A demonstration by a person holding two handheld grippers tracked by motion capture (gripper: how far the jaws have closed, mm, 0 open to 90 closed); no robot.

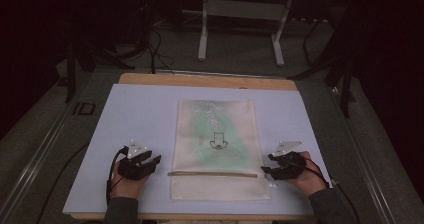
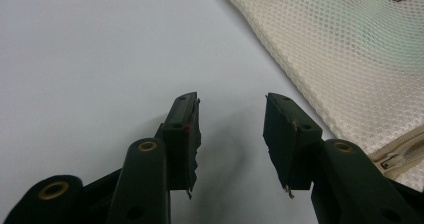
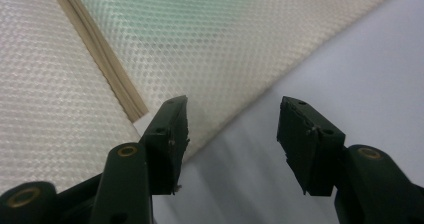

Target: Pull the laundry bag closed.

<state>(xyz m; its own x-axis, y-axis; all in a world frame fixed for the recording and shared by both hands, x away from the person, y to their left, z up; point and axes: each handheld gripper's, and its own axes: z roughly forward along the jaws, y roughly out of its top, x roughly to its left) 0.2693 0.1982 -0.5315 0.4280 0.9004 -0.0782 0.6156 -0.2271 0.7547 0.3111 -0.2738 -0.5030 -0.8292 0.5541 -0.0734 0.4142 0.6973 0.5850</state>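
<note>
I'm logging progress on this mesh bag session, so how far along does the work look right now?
Done: the mesh bag lies flat on the pale mat, its zipper band running across near the person.

In hand: nothing. The left gripper and right gripper sit open at the bag's two sides, near the zipper ends, apart from the fabric.

Left: gripping and handling the bag, probably at the zipper.

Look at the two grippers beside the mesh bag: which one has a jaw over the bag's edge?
The right gripper: its one jaw overlaps the mesh bag. The left gripper stands over bare table, beside the bag.
</note>
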